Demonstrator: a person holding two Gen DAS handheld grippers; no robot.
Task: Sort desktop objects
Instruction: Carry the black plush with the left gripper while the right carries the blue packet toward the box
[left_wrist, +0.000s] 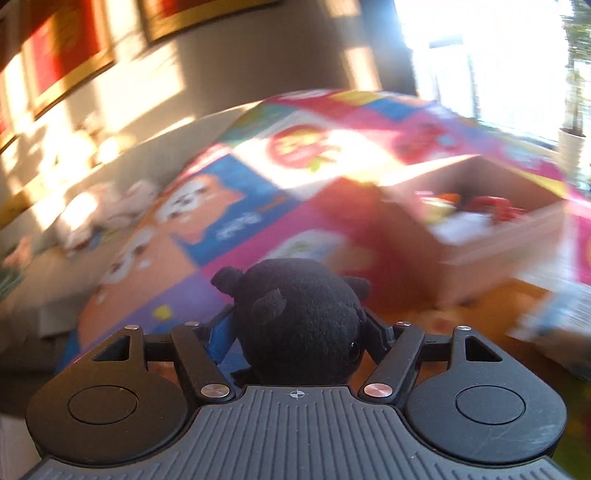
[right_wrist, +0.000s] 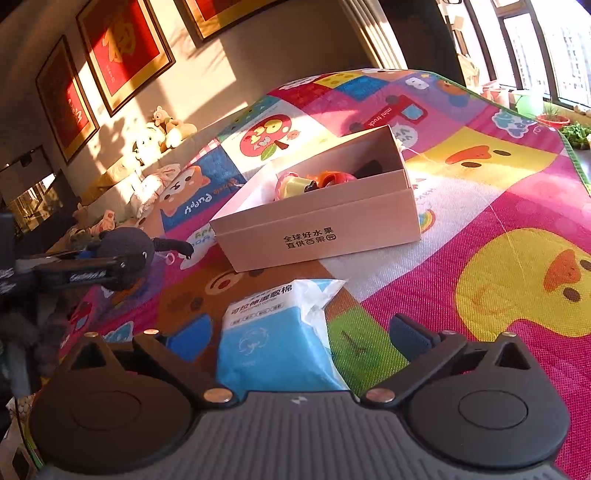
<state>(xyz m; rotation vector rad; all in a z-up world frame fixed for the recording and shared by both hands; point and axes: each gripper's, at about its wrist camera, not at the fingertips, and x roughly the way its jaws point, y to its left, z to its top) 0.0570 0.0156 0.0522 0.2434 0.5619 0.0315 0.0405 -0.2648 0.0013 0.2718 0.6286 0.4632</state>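
a bright cartoon play mat (right_wrist: 480, 206) carries an open cardboard box (right_wrist: 325, 229) and a wipes pack (right_wrist: 273, 343).

Both low, forward — shared box (left_wrist: 491, 229) (right_wrist: 321, 221)

We see a black plush toy (left_wrist: 299, 317), round-bodied with small ears and a shiny bead eye, pinched between the fingers of the left gripper (left_wrist: 295, 332) and carried above the colourful mat, to the left of the box. The open pale cardboard box (right_wrist: 317, 236) sits flat on the mat with dark printed characters on its near wall, and holds small toys (right_wrist: 317, 181) in yellow, orange and red. Nearer us, a blue-and-white pack of cotton tissues (right_wrist: 273, 339) lies flat on the mat just in front of the box, its loose plastic end crumpled toward the box.
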